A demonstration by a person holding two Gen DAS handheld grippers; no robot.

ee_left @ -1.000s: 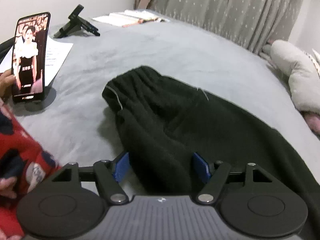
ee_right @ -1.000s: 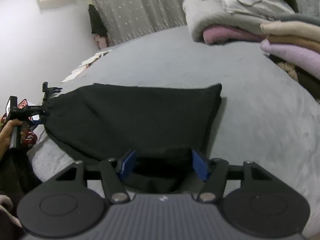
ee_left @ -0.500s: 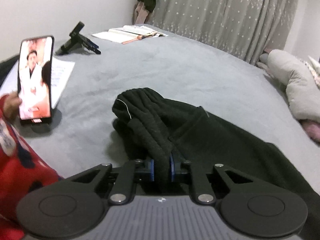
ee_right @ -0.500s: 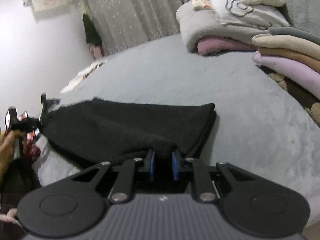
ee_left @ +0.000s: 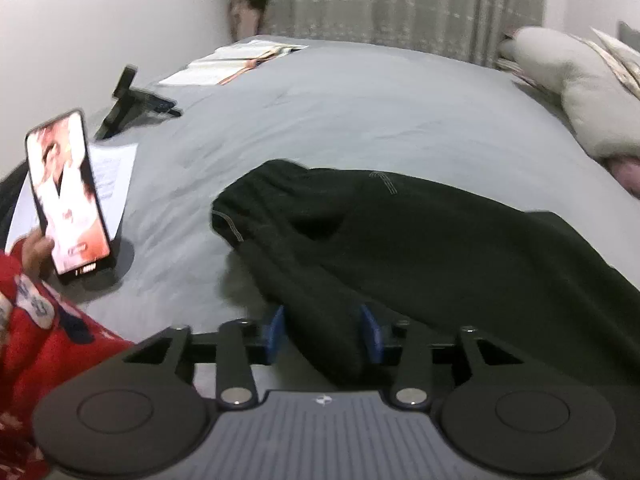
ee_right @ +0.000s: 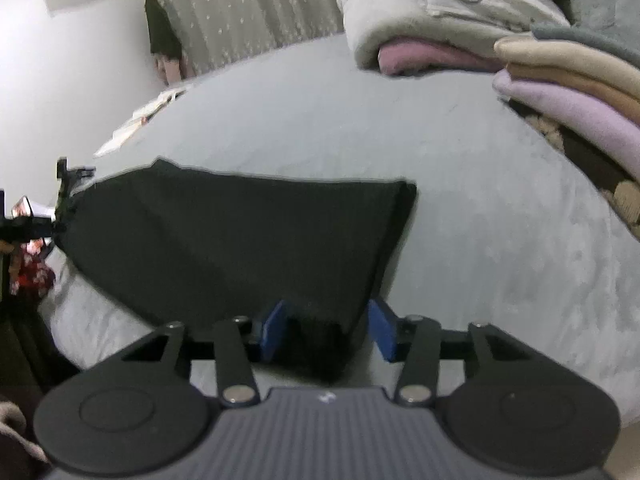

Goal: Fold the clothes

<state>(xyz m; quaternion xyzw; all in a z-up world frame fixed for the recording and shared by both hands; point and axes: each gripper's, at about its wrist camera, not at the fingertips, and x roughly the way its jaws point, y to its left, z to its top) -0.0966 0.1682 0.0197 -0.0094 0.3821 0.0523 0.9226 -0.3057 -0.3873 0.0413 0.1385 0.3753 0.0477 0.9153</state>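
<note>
While the black garment (ee_left: 420, 248) lies spread on the grey bed (ee_left: 360, 112), both grippers are letting go of it. Half a second earlier each gripper was pinched tight on a bunched fold of the cloth; now the left gripper (ee_left: 323, 334) has its jaws opening, its blue pads (ee_left: 275, 330) standing off either side of the garment's near edge, with cloth between them but not pressed. The right gripper (ee_right: 326, 332) likewise has jaws opening, half-wide, astride the garment's (ee_right: 240, 240) near corner. A phone (ee_left: 68, 192) stands propped to the left of the garment, held by a hand with a red sleeve (ee_left: 36, 332); folded blankets (ee_right: 560, 80) are stacked well beyond the garment's far right corner. The release suggests that one fold has been laid down and both grippers are free to take a fresh hold for the next fold.
</note>
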